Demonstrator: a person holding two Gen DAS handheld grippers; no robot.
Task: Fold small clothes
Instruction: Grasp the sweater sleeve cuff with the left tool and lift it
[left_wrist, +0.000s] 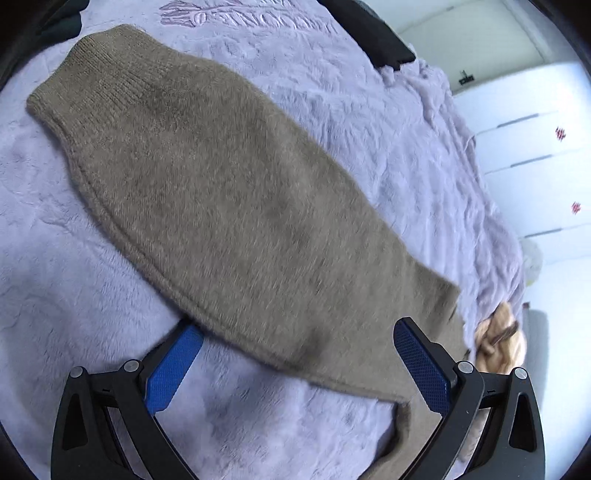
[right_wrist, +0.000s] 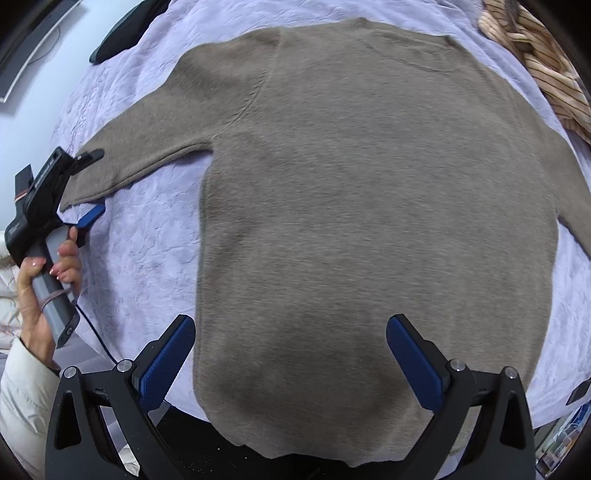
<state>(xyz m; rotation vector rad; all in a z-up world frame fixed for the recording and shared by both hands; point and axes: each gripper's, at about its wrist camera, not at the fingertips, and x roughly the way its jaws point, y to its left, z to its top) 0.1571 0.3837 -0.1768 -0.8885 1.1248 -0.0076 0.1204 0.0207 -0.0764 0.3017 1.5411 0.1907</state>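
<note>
A: What is seen from the left wrist?

B: A brown sweater sleeve (left_wrist: 221, 192) is laid flat across a lilac bed blanket (left_wrist: 55, 277). A striped cloth (left_wrist: 498, 343) is bunched at the bed's edge, and white drawers (left_wrist: 535, 155) are seen beyond. The left gripper (left_wrist: 299, 354) is spread wide, its fingers (left_wrist: 173, 365) set either side of the sleeve's near edge; nothing is pinched.

A: And from the right wrist?

B: The sweater (right_wrist: 369, 221) is spread flat on the blanket (right_wrist: 147, 240). The striped cloth (right_wrist: 539, 62) is bunched beside its shoulder. The right gripper (right_wrist: 291, 354) is held wide open over the hem, nothing gripped. The left gripper (right_wrist: 86, 184) is seen at the cuff, held by a hand (right_wrist: 44, 288).
</note>
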